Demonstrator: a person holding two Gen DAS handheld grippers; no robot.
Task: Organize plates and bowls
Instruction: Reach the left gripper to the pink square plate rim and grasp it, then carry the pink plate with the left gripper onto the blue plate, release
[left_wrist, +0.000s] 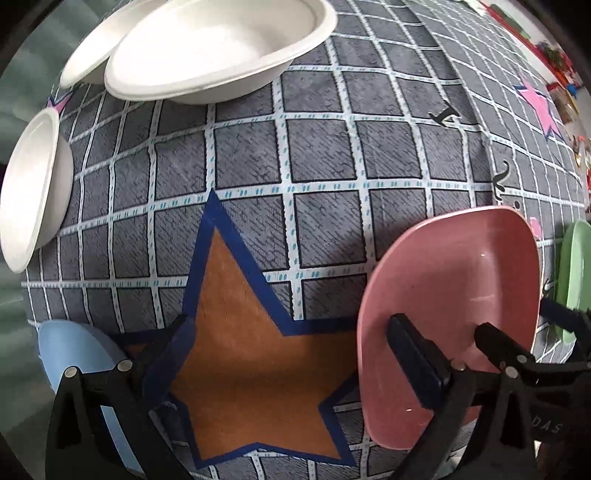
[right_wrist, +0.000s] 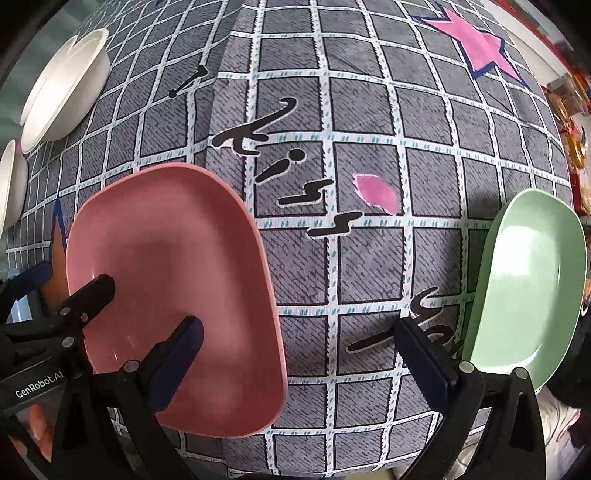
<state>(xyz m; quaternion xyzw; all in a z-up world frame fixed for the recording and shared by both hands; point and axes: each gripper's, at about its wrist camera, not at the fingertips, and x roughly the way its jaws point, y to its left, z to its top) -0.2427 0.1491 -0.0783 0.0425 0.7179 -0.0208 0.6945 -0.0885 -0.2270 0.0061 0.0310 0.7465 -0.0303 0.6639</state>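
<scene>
A pink plate (left_wrist: 454, 266) (right_wrist: 173, 266) lies on the checked cloth. My left gripper (left_wrist: 291, 325) is open over an orange star print, its right finger (left_wrist: 417, 362) above the plate's left rim. My right gripper (right_wrist: 299, 328) is open too, its left finger (right_wrist: 177, 354) over the pink plate's near part and its right finger (right_wrist: 424, 354) beside a green plate (right_wrist: 528, 288) (left_wrist: 576, 277). A blue plate (left_wrist: 77, 354) sits under my left gripper's left finger. Two overlapping white bowls (left_wrist: 221, 48) (right_wrist: 62, 88) rest far left, a third white bowl (left_wrist: 29, 192) (right_wrist: 11, 184) nearer.
The table is covered by a grey checked cloth (right_wrist: 369, 110) with black lettering and a pink star (right_wrist: 480, 44). Its edge drops off at the left and near sides. A hand (right_wrist: 37, 424) holds the left gripper. Colourful clutter (left_wrist: 554, 55) lies beyond the far right edge.
</scene>
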